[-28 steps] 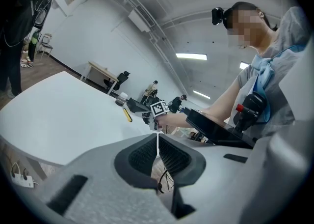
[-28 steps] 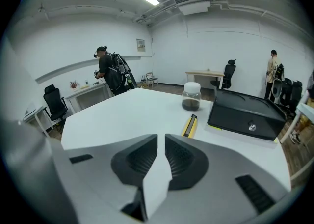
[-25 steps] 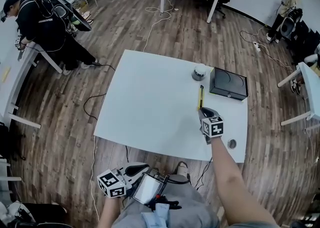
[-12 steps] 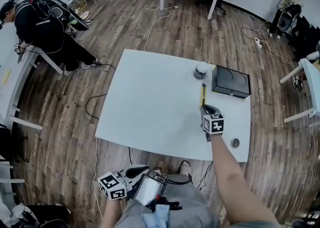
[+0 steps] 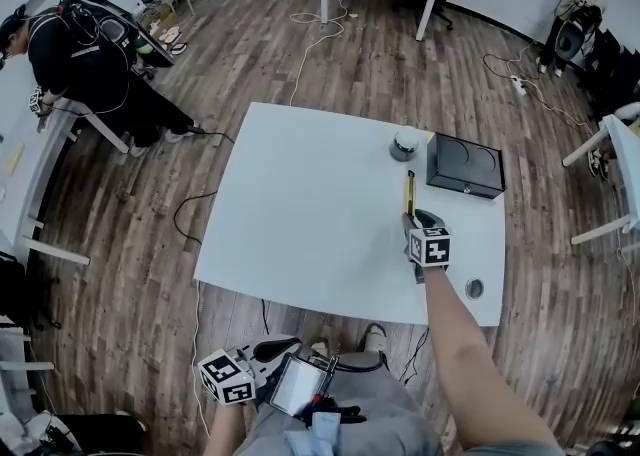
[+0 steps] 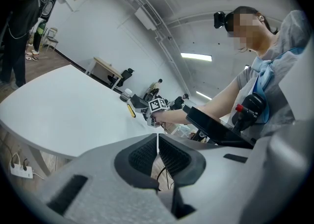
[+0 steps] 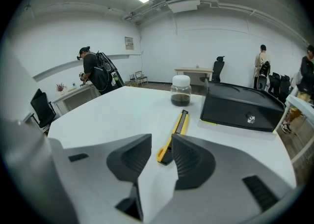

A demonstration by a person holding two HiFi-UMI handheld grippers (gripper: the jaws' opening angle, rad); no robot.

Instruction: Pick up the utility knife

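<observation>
The utility knife [image 5: 410, 191], yellow and black, lies flat on the white table [image 5: 300, 204], pointing away from me. My right gripper [image 5: 411, 220] sits low at the knife's near end. In the right gripper view the knife [image 7: 177, 128] runs from between the jaw tips toward the far side. The right gripper [image 7: 161, 152] has its jaws opening, and the pads do not press on the knife. My left gripper [image 5: 283, 346] rests off the table near my lap. Its jaws [image 6: 157, 144] are closed together with nothing between them.
A small glass jar with a white lid [image 5: 404, 145] stands just beyond the knife's far tip. To the right of the jar lies a flat black case [image 5: 465, 166]. A round cable hole [image 5: 474, 288] is near the table's front right corner. A tablet [image 5: 298, 382] rests on my lap.
The head view has drifted a little. Neither gripper has visibly moved relative to the table, and the knife lies where it was.
</observation>
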